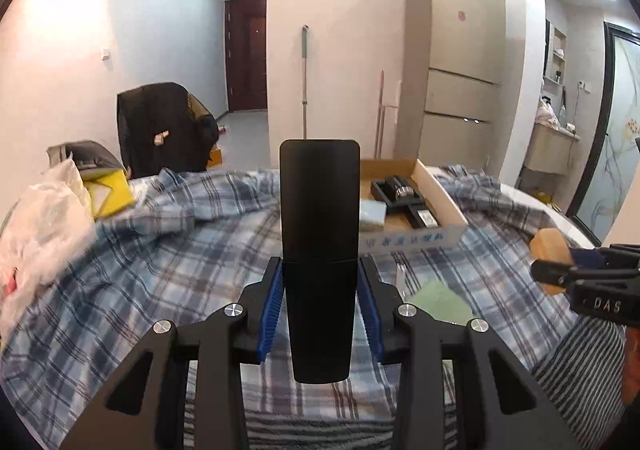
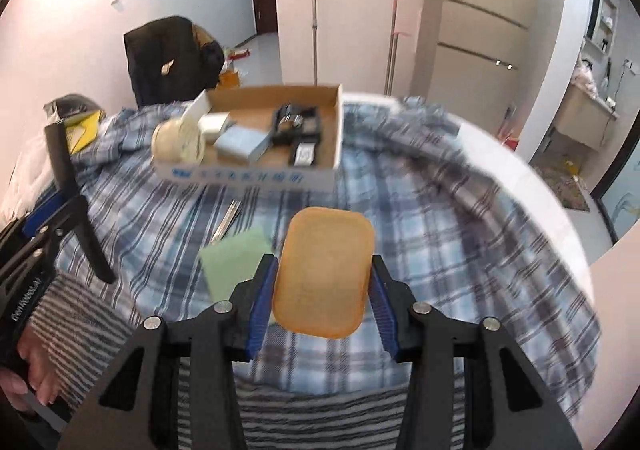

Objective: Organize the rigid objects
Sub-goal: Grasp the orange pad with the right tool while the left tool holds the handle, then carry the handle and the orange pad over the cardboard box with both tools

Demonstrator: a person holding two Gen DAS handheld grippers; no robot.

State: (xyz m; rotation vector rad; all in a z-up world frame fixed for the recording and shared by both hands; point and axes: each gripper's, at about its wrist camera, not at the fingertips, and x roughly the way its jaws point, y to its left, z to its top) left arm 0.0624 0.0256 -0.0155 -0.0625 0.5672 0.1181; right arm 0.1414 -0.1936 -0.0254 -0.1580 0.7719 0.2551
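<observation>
Left wrist view: the left gripper (image 1: 320, 306) clamps a long black rectangular bar (image 1: 319, 250) between its blue pads, standing up past the fingertips. The right gripper (image 2: 323, 298) grips a tan rounded wooden block (image 2: 324, 272); beyond its fingertips sits an open cardboard box (image 2: 276, 98).

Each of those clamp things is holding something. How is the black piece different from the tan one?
The black slab is long, narrow and dark; the tan block is shorter, wider, wood-coloured, with rounder corners. The black slab sits in the left gripper, the tan block in the right gripper. Both are flat, rigid, clamped between blue pads and held above the plaid cloth.
</observation>
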